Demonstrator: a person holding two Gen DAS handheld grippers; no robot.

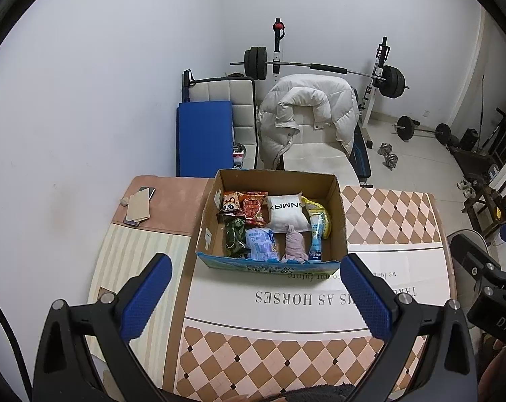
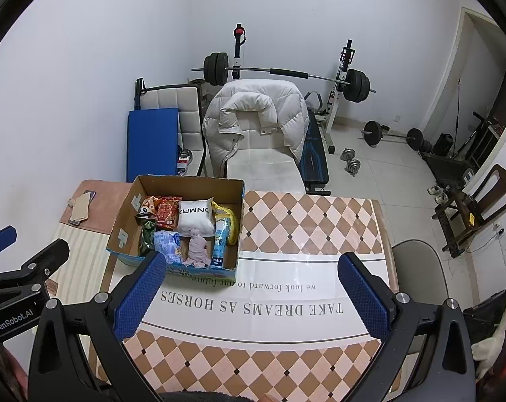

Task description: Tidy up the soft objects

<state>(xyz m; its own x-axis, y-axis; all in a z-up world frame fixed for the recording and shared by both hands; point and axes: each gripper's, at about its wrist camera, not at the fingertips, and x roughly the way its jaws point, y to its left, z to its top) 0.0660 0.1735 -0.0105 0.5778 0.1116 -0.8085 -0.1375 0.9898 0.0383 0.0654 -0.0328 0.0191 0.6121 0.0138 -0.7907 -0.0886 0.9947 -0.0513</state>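
Hovering above the near tabletop (image 2: 286, 301), the left gripper (image 1: 256, 298) and right gripper (image 2: 253, 296) both have their jaws spread wide, holding nothing. Farther back, the cardboard box (image 1: 340, 207) rests on the tabletop and contains the soft objects: white pillow (image 1: 284, 212), pink cloth (image 1: 293, 244), blue packet (image 1: 259, 243), snack bags (image 1: 253, 207). Beyond stands a chair with a white jacket (image 1: 306, 110).

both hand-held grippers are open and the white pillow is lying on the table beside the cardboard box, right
Not quite. The white fabric pillow lies inside the brown cardboard box, as the left wrist view shows. The left hand-held gripper and the right hand-held gripper are indeed open.
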